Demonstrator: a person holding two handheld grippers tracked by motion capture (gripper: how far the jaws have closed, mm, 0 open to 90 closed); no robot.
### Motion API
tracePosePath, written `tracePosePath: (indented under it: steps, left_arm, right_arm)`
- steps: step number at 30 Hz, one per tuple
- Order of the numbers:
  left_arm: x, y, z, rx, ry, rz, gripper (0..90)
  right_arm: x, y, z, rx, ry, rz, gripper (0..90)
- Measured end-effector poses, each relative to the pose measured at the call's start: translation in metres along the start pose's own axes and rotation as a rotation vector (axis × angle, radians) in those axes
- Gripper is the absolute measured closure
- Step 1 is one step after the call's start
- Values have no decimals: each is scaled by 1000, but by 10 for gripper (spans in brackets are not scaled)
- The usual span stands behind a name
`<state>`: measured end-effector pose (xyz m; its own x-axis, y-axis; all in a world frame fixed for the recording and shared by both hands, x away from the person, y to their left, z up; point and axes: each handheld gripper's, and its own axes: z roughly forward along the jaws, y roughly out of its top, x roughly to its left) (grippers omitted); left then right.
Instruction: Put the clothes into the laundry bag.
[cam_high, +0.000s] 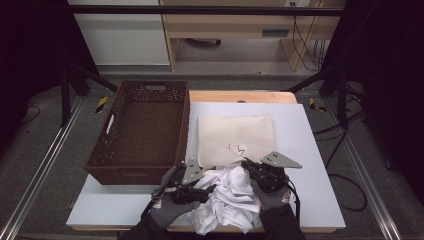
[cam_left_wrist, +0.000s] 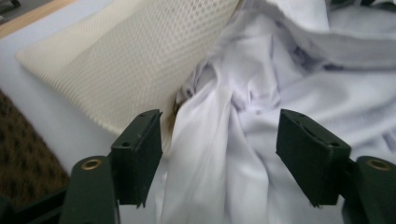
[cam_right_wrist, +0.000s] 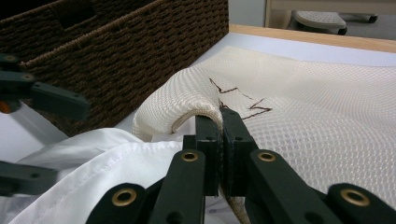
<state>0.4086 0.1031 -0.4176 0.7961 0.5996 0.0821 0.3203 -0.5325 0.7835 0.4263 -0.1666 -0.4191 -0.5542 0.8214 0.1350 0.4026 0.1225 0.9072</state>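
A cream mesh bag lies flat on the white table sheet, with a dark zigzag mark near its front edge. A crumpled white garment is bunched in front of it. My right gripper is shut on the bag's lifted front-left edge, which curls up over the jaws. My left gripper stands open over the white garment; folds of cloth lie between the jaws, and the pads do not press on them. In the high view both grippers, left and right, flank the garment.
A dark brown wicker basket stands at the left of the table, close to the bag's left edge, and its wall rises just beyond my right gripper. The white sheet is bare to the right of the bag. The table's front edge runs just below the garment.
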Motion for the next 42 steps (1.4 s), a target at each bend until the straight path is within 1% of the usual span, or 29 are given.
tracePosePath:
  steps: [3, 4, 5, 6, 7, 8, 9, 10, 13, 14, 17, 18, 19, 20, 21, 22, 24, 25, 26, 27, 29, 31, 33, 35, 37, 38, 39, 41, 42]
  left_arm:
    - [-2, -16, -1, 20, -20, -1, 308]
    - [-3, -20, 3, 41, -30, -2, 326]
    - [-4, -24, 7, 61, -27, 1, 344]
    - [-4, -27, 11, 71, -20, -3, 383]
    - [-4, -30, 15, 84, -16, -8, 439]
    - [-3, -33, 19, 93, -19, -14, 473]
    - [0, -36, 22, 97, -31, -38, 533]
    - [1, -37, 22, 94, -43, -54, 629]
    - [1, -34, 16, 64, -62, -68, 806]
    - [0, -32, 14, 46, -64, -66, 831]
    - [-8, -18, 5, -31, -95, -48, 844]
    - [-11, -12, 5, -49, -113, -39, 845]
    - [-16, -3, 5, -62, -114, -24, 845]
    - [-19, 1, 7, -75, -117, -16, 845]
    - [-22, 7, 10, -76, -126, -7, 845]
    - [-25, 12, 14, -81, -126, 4, 845]
    - [-30, 22, 26, -76, -132, 16, 845]
    - [-31, 25, 32, -73, -142, 9, 846]
    - [-33, 28, 39, -63, -146, 11, 846]
    - [-34, 31, 46, -51, -139, 20, 846]
    - [-34, 35, 57, -45, -130, 15, 846]
    - [-33, 38, 66, -45, -110, 14, 845]
    - [-30, 40, 76, -23, -97, 17, 842]
    - [-24, 39, 88, 1, -78, 9, 838]
    - [-19, 38, 95, 16, -59, 5, 834]
    - [-17, 37, 99, 12, -52, -7, 832]
    - [-15, 37, 100, 10, -48, -8, 828]
    - [-13, 37, 100, 11, -51, -13, 817]
    - [-14, 36, 98, 7, -50, -6, 803]
  right_arm:
    - [0, -1, 0, 2, 0, -3, 875]
    - [0, -1, 0, 2, 1, -1, 875]
    - [0, -1, 1, 3, 1, -1, 874]
    - [0, -1, 1, 6, 1, -3, 875]
    - [0, -1, 1, 5, 2, -4, 875]
    - [1, -1, 0, 5, 4, -6, 875]
    - [1, -1, 0, 5, 4, -6, 875]
    - [1, -1, 1, 5, 3, -7, 875]
    - [1, -1, 2, 10, 4, -6, 875]
    - [1, -1, 2, 11, 3, -5, 876]
    - [3, -1, 4, 16, 5, -3, 876]
    - [3, -1, 5, 15, 7, -9, 876]
    - [4, -1, 6, 17, 8, -9, 876]
    - [5, -1, 6, 16, 10, -8, 876]
    - [5, -1, 7, 16, 13, -10, 877]
    - [7, 0, 7, 14, 14, -10, 877]
    - [7, 0, 7, 11, 17, -11, 877]
    - [7, 0, 7, 9, 18, -13, 877]
    - [7, 0, 6, 7, 18, -10, 877]
    - [6, 1, 5, 4, 20, -10, 878]
    - [6, 1, 4, -4, 18, -10, 878]
    - [6, 2, 3, -12, 22, -7, 878]
    - [7, 3, 1, -16, 23, -9, 878]
    - [8, 4, 1, -24, 25, -9, 878]
    - [9, 5, -1, -28, 28, -13, 878]
    - [10, 5, -1, -29, 31, -11, 878]
    - [10, 5, -1, -29, 29, -14, 878]
    - [9, 5, -1, -27, 29, -14, 878]
    - [8, 4, -1, -26, 28, -11, 878]
